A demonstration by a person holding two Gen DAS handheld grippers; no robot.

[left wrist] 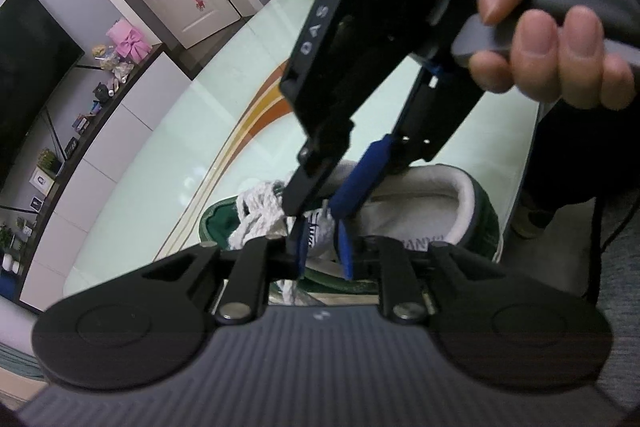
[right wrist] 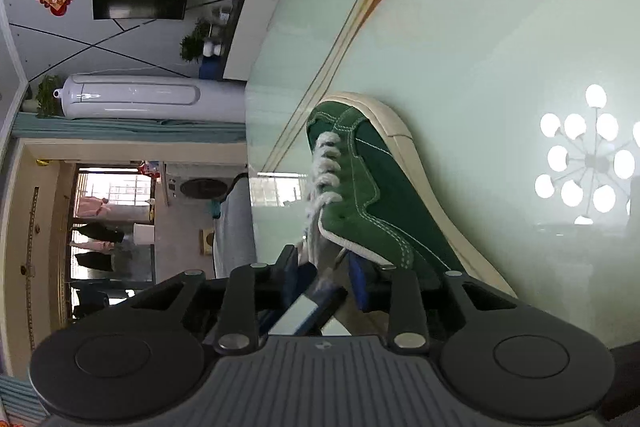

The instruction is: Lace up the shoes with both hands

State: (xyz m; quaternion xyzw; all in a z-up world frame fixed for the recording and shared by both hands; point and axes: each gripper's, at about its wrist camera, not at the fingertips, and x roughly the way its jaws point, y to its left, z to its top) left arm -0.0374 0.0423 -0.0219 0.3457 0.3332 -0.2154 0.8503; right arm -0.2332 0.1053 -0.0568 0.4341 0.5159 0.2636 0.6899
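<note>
Green shoe [left wrist: 476, 223] sits on the glass table [left wrist: 168, 163], white lace [left wrist: 260, 215] bunched over its tongue. My left gripper [left wrist: 322, 247] is parted around the tongue; my right gripper [left wrist: 316, 205], fingers [left wrist: 356, 187] spread, reaches down at the lace.
</note>
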